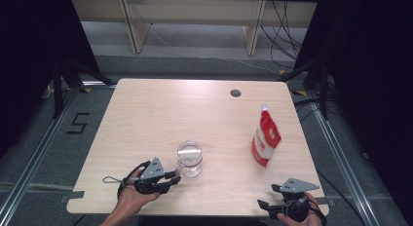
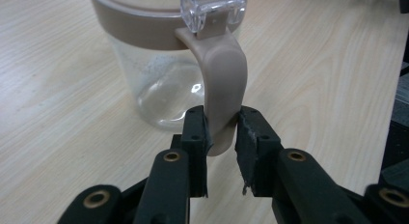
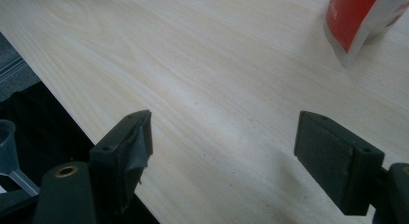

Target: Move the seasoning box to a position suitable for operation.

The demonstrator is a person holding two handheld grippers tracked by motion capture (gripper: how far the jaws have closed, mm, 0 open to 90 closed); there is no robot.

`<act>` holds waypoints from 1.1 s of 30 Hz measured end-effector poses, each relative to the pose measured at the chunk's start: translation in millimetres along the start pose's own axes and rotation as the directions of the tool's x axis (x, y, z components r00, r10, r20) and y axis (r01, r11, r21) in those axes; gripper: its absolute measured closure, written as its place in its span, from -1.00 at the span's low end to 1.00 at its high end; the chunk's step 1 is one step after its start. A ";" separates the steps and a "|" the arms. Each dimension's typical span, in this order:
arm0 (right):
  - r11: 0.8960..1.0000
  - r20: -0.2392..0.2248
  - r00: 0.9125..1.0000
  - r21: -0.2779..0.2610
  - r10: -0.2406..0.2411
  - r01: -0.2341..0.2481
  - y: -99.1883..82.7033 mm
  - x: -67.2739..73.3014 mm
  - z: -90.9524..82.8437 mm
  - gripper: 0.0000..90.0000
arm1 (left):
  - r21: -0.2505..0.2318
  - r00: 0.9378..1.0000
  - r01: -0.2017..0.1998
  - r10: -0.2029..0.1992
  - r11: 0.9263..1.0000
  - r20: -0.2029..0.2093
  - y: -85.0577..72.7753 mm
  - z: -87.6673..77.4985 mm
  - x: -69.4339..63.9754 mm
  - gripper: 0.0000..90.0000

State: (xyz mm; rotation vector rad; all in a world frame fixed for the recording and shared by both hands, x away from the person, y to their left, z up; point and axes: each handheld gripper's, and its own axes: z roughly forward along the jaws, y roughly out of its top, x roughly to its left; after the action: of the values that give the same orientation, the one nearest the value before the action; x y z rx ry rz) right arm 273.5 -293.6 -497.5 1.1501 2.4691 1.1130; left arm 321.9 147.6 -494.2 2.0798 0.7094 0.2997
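Note:
A clear plastic cup with a tan rim and a tan handle stands near the table's front, left of centre. My left gripper reaches it from the left. In the left gripper view the handle's lower end sits between the pads of the left gripper. The left pad lies against it and a thin gap shows by the right pad, so the jaws are slightly open. My right gripper rests at the front right corner. Its jaws stand wide open over bare wood.
A red and white pouch stands upright on the right side of the wooden table. A cable hole lies near the far edge. A small clear funnel shows beyond the table's front edge.

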 end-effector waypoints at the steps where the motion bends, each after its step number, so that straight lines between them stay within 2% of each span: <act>1: 1.000 0.008 1.000 0.005 0.014 -0.014 -0.2 1.4 -0.3 -0.51 | -0.011 1.000 0.014 -0.014 1.000 0.001 -0.9 -0.6 0.3 0.63; 2: 1.000 0.007 1.000 0.003 0.018 -0.018 -0.3 1.8 -0.1 -0.51 | -0.006 1.000 0.010 -0.010 1.000 -0.006 -1.7 -2.2 2.5 0.63; 4: 1.000 0.036 0.999 -0.011 0.002 -0.002 -0.3 1.9 -0.1 -0.51 | -0.006 0.999 0.015 -0.016 1.000 -0.032 -3.2 -4.5 5.9 0.62; 5: 1.000 0.025 1.000 -0.010 0.009 -0.009 -0.4 2.3 0.4 -0.51 | -0.005 0.999 0.034 -0.034 0.999 -0.037 -3.8 -6.0 6.6 0.62; 8: 1.000 0.027 1.000 -0.010 0.013 -0.013 -0.6 2.6 0.7 -0.51 | 0.000 0.996 0.038 -0.038 0.999 -0.083 -5.7 -10.5 12.9 0.62; 9: 1.000 0.028 0.999 -0.007 0.030 -0.030 -0.7 4.1 0.5 -0.51 | 0.006 0.993 0.056 -0.056 0.998 -0.101 -5.8 -12.0 14.3 0.62; 10: 1.000 0.026 0.999 -0.009 0.019 -0.019 -0.6 3.4 0.5 -0.51 | 0.004 0.989 0.058 -0.057 0.998 -0.133 -5.7 -13.2 16.1 0.60; 12: 1.000 0.029 1.000 -0.009 0.013 -0.012 -0.5 3.5 0.9 -0.51 | 0.012 0.984 0.053 -0.051 0.999 -0.169 -3.8 -17.5 19.8 0.56; 13: 1.000 0.028 1.000 -0.007 -0.010 0.010 -0.1 1.8 1.4 -0.51 | -0.002 0.982 0.075 -0.075 0.997 -0.175 -3.0 -17.0 19.3 0.52; 15: 1.000 0.028 1.000 -0.006 -0.010 0.010 0.2 1.9 1.4 -0.51 | 0.000 0.981 0.073 -0.071 0.997 -0.180 -2.6 -16.8 19.6 0.46; 16: 1.000 0.010 1.000 0.000 -0.007 0.007 0.4 1.5 1.7 -0.51 | 0.006 0.980 0.055 -0.053 0.998 -0.190 -1.9 -15.8 20.6 0.43; 17: 1.000 -0.007 1.000 0.009 -0.010 0.010 0.8 0.6 1.3 -0.51 | 0.016 0.979 0.059 -0.055 0.998 -0.197 -1.2 -16.1 20.9 0.40; 18: 1.000 -0.003 1.000 0.012 -0.007 0.007 0.7 0.9 1.3 -0.51 | 0.010 0.977 0.081 -0.077 0.997 -0.197 -0.9 -15.3 20.1 0.37; 19: 1.000 -0.002 1.000 0.013 -0.001 0.001 0.5 1.4 1.3 -0.51 | -0.004 0.977 0.082 -0.081 0.997 -0.198 -0.5 -14.0 19.4 0.37; 20: 1.000 -0.004 1.000 0.014 -0.010 0.010 0.5 0.4 2.0 -0.51 | 0.009 0.976 0.066 -0.062 0.998 -0.207 0.6 -14.2 19.2 0.38; 21: 1.000 0.025 1.000 0.003 -0.005 0.005 0.1 1.9 1.9 -0.51 | -0.002 0.975 0.060 -0.059 0.998 -0.214 1.0 -12.6 18.7 0.39; 22: 1.000 0.027 1.000 0.005 -0.008 0.008 0.2 1.8 1.6 -0.51 | 0.004 0.973 0.080 -0.077 0.997 -0.218 1.0 -11.8 17.0 0.41; 23: 1.000 0.027 1.000 0.005 -0.008 0.007 0.2 1.9 1.7 -0.51 | -0.018 0.974 0.082 -0.084 0.996 -0.212 1.3 -9.3 16.9 0.42; 24: 1.000 0.023 1.000 0.005 -0.007 0.007 0.2 1.8 1.8 -0.51 | -0.001 0.975 0.069 -0.068 0.998 -0.213 1.6 -9.7 18.1 0.43; 25: 1.000 0.020 1.000 0.005 -0.007 0.006 0.2 1.8 1.9 -0.51 | -0.010 0.972 0.089 -0.089 0.996 -0.216 2.0 -8.0 17.2 0.48; 26: 1.000 0.027 1.000 0.006 -0.005 0.005 0.2 2.1 1.7 -0.51 | -0.023 0.972 0.084 -0.087 0.996 -0.216 2.1 -5.6 16.8 0.55; 27: 1.000 0.026 1.000 0.006 -0.004 0.004 0.3 2.2 1.6 -0.51 | -0.009 0.973 0.068 -0.068 0.998 -0.219 3.0 -5.2 16.7 0.63; 29: 1.000 0.017 1.000 0.007 -0.003 0.003 0.5 2.1 1.7 -0.50 | -0.024 0.971 0.073 -0.076 0.997 -0.228 4.1 -3.2 16.9 0.65; 30: 1.000 0.012 1.000 0.004 -0.006 0.006 0.5 1.8 1.9 -0.50 | -0.006 0.972 0.050 -0.050 0.999 -0.230 4.3 -4.3 19.1 0.65; 31: 1.000 0.013 1.000 0.005 -0.005 0.005 0.5 1.9 1.9 -0.50 | -0.032 0.971 0.064 -0.070 0.997 -0.230 3.9 -2.3 18.7 0.66; 33: 1.000 0.021 1.000 0.006 -0.007 0.007 0.4 2.0 1.9 -0.50 | -0.038 0.971 0.055 -0.062 0.998 -0.229 3.8 -1.6 19.2 0.66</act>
State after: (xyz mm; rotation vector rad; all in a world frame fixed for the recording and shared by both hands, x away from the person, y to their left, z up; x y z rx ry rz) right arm 273.2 -291.0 -498.3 1.1481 2.4604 1.0875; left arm 338.1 158.3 -491.2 2.0099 0.8967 0.5222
